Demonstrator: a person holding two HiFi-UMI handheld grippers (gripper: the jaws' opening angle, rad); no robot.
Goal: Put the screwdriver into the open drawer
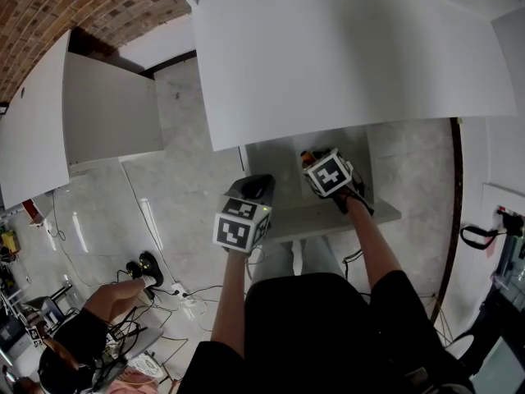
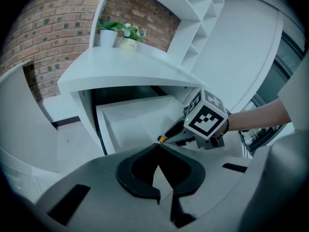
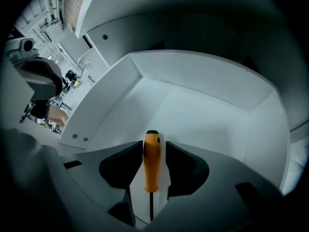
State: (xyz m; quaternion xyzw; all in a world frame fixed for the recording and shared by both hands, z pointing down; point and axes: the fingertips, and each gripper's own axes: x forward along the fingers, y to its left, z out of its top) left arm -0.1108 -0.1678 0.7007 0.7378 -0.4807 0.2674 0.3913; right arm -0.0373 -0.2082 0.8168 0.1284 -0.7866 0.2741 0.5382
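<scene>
The right tongs (image 3: 153, 146) reach steeply down into the open drawer (image 3: 193, 74) that juts from under the white worktop (image 1: 344, 48). The screwdriver (image 3: 151, 161) stands lengthwise between their two dark pads. Its orange handle fills most of the gap, the black-capped butt end juts past the pad tips toward the drawer floor, and the thin shaft runs back toward the camera. In the right gripper view the handle lies against the pad on the left, while a thin strip of white floor shows between it and the other pad. So these tongs are slightly spread around the handle rather than pinching it from both sides. Whether the butt end touches the drawer floor cannot be told. It is over the middle of that floor, well apart from the back wall and both back corners. In the head view the right tongs are inside the drawer, behind its front panel. The left tongs (image 2: 158, 146) hover just beside the drawer's left side, near its front edge, tips pressed together with nothing between them. Two potted plants (image 2: 118, 32) stand on the worktop before a brick wall (image 2: 48, 37). A second person (image 1: 98, 318) sits low on the floor (image 1: 189, 187) among cables.
</scene>
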